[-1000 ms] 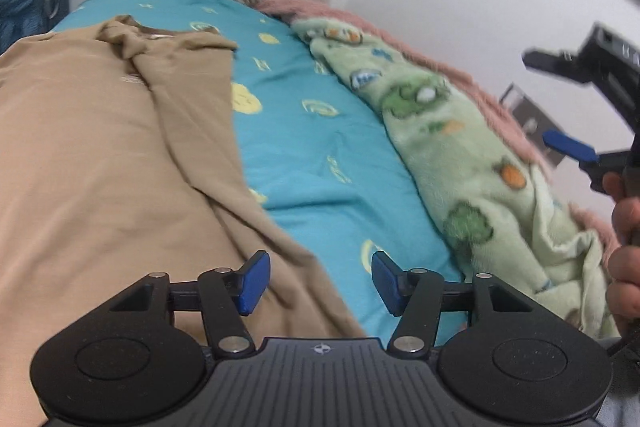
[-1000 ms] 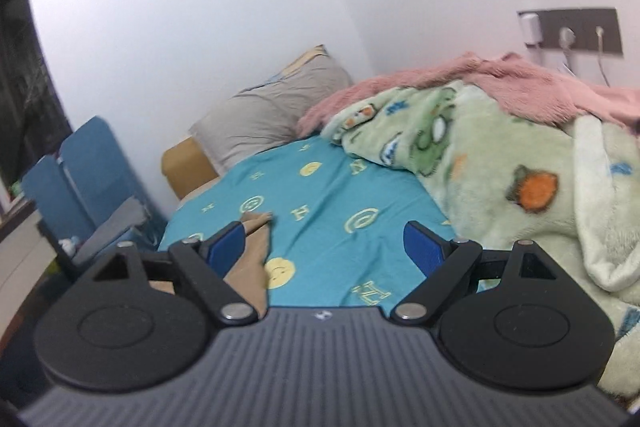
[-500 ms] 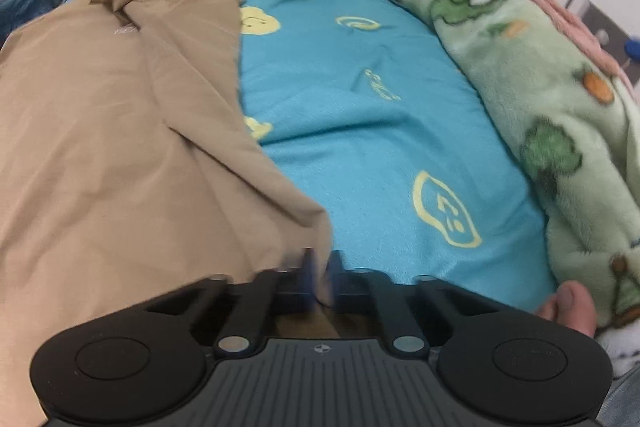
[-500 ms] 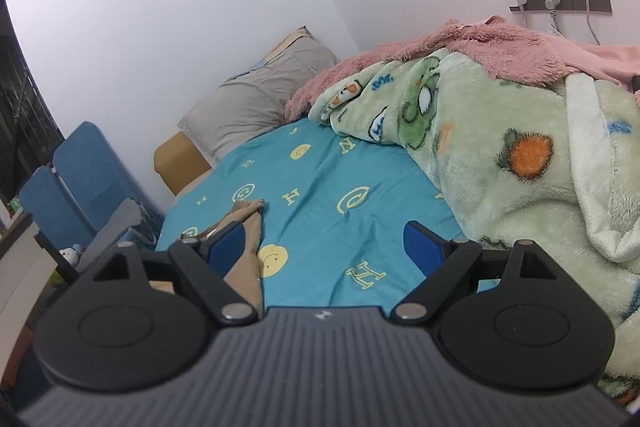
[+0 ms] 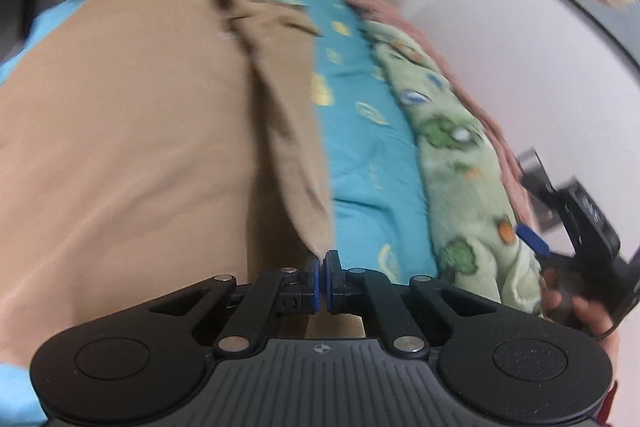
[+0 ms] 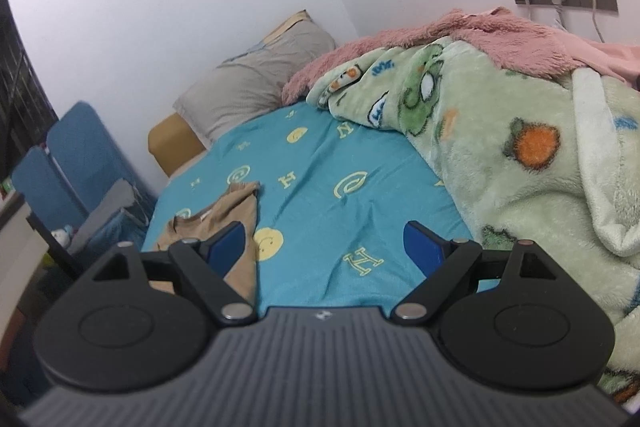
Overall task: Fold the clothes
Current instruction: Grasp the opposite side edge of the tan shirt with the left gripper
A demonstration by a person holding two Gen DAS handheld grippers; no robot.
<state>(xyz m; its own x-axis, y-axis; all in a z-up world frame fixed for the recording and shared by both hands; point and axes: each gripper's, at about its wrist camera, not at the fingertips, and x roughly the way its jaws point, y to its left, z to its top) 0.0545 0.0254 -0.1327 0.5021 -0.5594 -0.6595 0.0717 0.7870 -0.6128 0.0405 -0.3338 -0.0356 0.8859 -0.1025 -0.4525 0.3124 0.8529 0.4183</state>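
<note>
Left tool (image 5: 323,277) pinches the corner of a tan garment (image 5: 132,131) spread on the bed's teal sheet (image 6: 320,183), printed with yellow letters "H" and "N". Right tool (image 6: 322,247) hovers above, fingers wide apart, holding nothing.

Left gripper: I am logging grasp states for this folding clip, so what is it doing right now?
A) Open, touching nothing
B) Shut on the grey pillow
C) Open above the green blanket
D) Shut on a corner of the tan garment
D: in the left wrist view the left gripper has its blue pads pressed together, with a corner of the tan garment pinched between them.
</note>
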